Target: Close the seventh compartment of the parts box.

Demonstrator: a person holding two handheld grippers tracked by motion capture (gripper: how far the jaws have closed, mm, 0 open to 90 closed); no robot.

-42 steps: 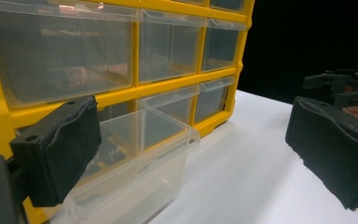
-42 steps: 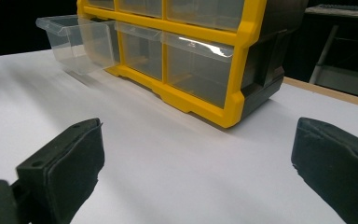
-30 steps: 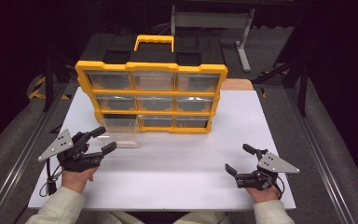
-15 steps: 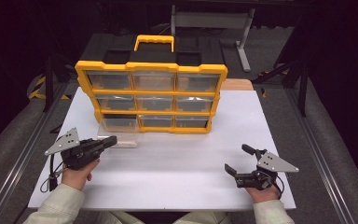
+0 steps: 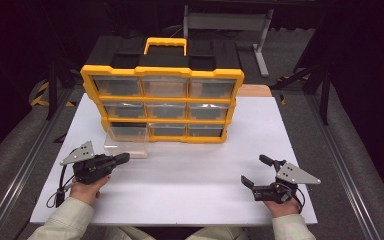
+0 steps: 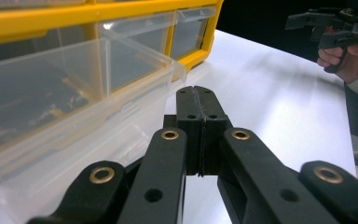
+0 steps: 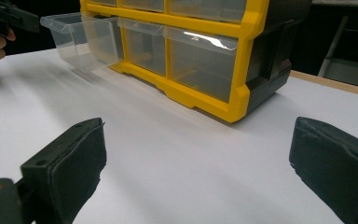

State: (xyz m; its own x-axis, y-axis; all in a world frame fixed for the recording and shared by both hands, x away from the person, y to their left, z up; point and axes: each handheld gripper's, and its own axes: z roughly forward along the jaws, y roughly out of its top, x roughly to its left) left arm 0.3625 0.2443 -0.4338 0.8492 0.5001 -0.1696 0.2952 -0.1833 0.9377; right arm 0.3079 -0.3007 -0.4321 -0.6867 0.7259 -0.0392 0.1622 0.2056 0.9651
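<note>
We hold left gripper pressed together just beside pulled-out drawer; right gripper spread, idle. Risk: careless push tips drawer out of organizer.

The organizer's drawer contents are too dim to tell from the high view. In the left gripper view the pulled-out clear drawer runs off the left edge — its far end is unseen.

High view overhead facing forward, claw views low, close, sharing yellow organizer.
</note>
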